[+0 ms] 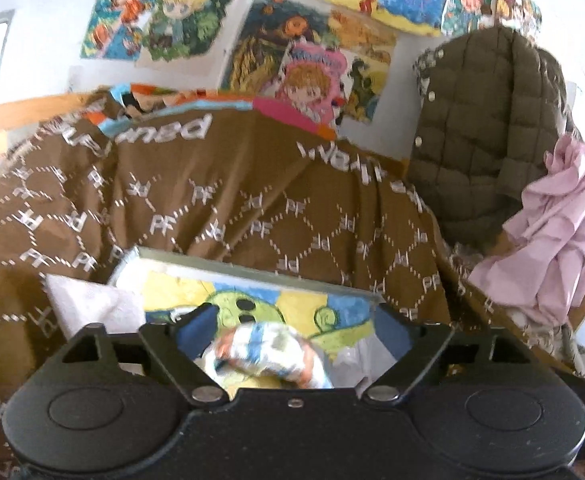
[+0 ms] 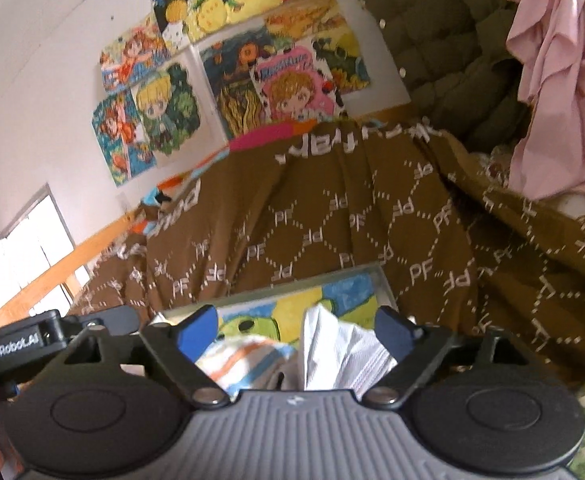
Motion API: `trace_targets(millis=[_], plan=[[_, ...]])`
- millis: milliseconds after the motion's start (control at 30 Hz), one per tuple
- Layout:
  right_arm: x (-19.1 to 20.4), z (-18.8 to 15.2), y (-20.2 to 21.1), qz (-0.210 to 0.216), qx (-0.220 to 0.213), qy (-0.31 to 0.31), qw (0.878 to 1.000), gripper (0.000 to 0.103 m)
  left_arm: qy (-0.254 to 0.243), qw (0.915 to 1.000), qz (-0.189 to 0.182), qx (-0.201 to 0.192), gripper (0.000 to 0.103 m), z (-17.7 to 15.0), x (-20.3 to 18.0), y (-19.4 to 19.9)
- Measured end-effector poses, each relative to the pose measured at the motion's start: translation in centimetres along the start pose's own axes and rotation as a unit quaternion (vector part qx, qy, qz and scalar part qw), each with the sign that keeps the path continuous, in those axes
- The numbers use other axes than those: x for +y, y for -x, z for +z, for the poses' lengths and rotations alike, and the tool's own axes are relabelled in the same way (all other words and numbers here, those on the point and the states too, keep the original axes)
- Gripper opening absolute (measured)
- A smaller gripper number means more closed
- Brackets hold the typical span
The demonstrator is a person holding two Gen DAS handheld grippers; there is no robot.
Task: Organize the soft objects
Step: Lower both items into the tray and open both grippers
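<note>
Both your grippers are spread wide with nothing pinched. Left gripper (image 1: 294,326): blue pads stand clear on either side of the striped cloth (image 1: 260,354), no contact visible, so that piece is lying loose, not carried. Right gripper (image 2: 296,330): same story, pads apart, the white cloth (image 2: 344,350) stands up between them but neither pad presses on it. Both soft pieces sit bunched on the cartoon picture board (image 1: 324,300), which lies flat on the brown PF blanket (image 1: 232,200); my read is you're using the board as a firm, flat work surface, since the blanket underneath is rumpled and would swallow a fold. The striped cloth lies left of the white one in the right wrist view, touching or overlapping it, can't separate them cleanly through the blur. A second white piece (image 1: 92,300) lies just off the board's left edge on the blanket. The pink garment (image 1: 560,232) hangs beside the olive quilted jacket (image 1: 480,120) at the right, well away from the board, probably not part of this pile. Judging by the loose heap, sorting isn't finished: neither piece is flat or stacked yet. Risk: grabbing both layers at once where they overlap.
</note>
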State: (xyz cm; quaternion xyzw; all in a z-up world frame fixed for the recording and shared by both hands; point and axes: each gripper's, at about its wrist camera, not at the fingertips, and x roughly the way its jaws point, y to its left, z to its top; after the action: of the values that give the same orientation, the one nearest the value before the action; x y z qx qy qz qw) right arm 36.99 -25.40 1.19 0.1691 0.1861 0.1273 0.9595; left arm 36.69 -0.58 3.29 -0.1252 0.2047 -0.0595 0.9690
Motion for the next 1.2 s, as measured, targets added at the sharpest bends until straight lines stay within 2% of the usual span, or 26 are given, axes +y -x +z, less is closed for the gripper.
trace_targets(millis=[67,167,400,600,833,1200], plan=[[0.1,0.8,1.3,0.001,-0.011,0.001,1.000,0.096,0.003,0.9999,0.004,-0.013,0.098,0.3,-0.2,1.2],[0.5,1.7,3.1,0.000,-0.026,0.007,1.000,0.100,0.003,0.9995,0.009,-0.029,0.102,0.8,-0.8,2.9],[2.0,2.9,7.4,-0.012,-0.045,0.045,0.998,0.103,0.001,0.9977,0.015,-0.066,0.102,1.4,-2.1,7.0],[3.9,3.3,10.7,-0.012,-0.065,0.077,0.995,0.103,0.000,0.9967,0.013,-0.081,0.102,1.7,-3.2,9.9],[5.0,3.6,13.2,-0.007,-0.079,0.088,0.993,0.103,-0.012,0.9947,0.019,-0.101,0.102,1.5,-4.2,13.1],[4.8,2.1,15.8,-0.013,-0.070,0.080,0.994,0.103,-0.020,0.9929,0.028,-0.114,0.102,0.1,-4.9,16.6]])
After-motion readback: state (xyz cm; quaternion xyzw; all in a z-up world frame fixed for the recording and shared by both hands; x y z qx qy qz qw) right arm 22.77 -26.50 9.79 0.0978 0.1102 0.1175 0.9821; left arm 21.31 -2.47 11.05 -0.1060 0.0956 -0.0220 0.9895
